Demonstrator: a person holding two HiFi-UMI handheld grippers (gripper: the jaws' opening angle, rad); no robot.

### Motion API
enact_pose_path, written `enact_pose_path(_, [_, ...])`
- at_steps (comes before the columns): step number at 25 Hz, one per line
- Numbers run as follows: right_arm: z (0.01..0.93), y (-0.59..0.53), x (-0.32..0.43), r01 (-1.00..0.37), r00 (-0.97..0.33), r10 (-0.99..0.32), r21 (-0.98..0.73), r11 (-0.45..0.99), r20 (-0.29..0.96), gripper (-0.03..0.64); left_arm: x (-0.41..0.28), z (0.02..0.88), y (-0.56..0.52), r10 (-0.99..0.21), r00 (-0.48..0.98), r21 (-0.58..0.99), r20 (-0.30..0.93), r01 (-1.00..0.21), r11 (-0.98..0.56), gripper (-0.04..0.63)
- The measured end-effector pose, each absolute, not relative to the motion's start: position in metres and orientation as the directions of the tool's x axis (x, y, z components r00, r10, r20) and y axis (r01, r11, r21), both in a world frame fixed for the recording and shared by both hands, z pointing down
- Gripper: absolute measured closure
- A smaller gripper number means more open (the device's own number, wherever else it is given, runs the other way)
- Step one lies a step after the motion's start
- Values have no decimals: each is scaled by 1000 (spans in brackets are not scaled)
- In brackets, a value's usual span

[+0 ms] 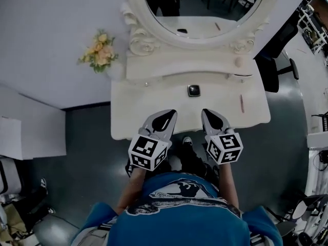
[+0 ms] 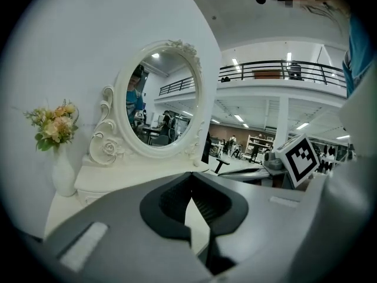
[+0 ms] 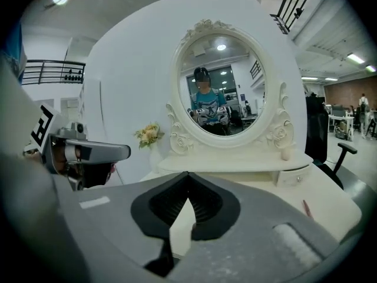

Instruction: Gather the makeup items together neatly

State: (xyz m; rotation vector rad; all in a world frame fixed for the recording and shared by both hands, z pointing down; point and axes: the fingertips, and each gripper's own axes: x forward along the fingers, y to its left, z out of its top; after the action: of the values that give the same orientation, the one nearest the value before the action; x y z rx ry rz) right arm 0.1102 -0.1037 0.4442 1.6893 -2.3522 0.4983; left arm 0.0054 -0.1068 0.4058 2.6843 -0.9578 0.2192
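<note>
Vanity table (image 1: pixel 138 111) with oval mirror (image 1: pixel 205 6), against white wall (image 1: pixel 51 29), bears small dark case (image 1: pixel 193 90).

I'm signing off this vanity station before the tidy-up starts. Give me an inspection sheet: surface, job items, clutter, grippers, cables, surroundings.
Surface: white vanity table with an oval mirror at the back.
Job's things: small dark compact at mid-table; pink pencil to its right, apart from it; small peach item on the raised shelf, kind unclear.
Clutter: flowers in a white vase at the table's back left corner.
Grippers: left gripper and right gripper are both shut and empty, over the table's near edge.
Cables: nothing seen on the table.
Surroundings: dark floor; office chair to the right of the table.
</note>
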Motion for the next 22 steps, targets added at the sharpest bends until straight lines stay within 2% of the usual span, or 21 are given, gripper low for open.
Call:
enact_pose_path(14, [504,-180,151,-867,-475,-739,-109,486,478,611,29,416,-159,-748,587,197,309,-809,-554,577])
enact_pose_path(15, [511,-181,151,-854,-488,-722,-100,510,491,602,30,417,-160,-755,576,195,312,-817,-543,577])
enact_pose_path(17, [524,-184,150,-826,-514,-685,-83,557,517,540,31,419,-163,-769,555,191,317,-832,-521,577])
enact_pose_path(20, [540,-192,151,-794,-538,-649,-65,604,537,527,29,421,-166,-791,519,183,324,-855,-486,577])
enact_pose_path(22, [551,-199,151,-769,-555,-623,-56,636,551,481,27,422,-167,-804,495,178,330,-869,-462,577])
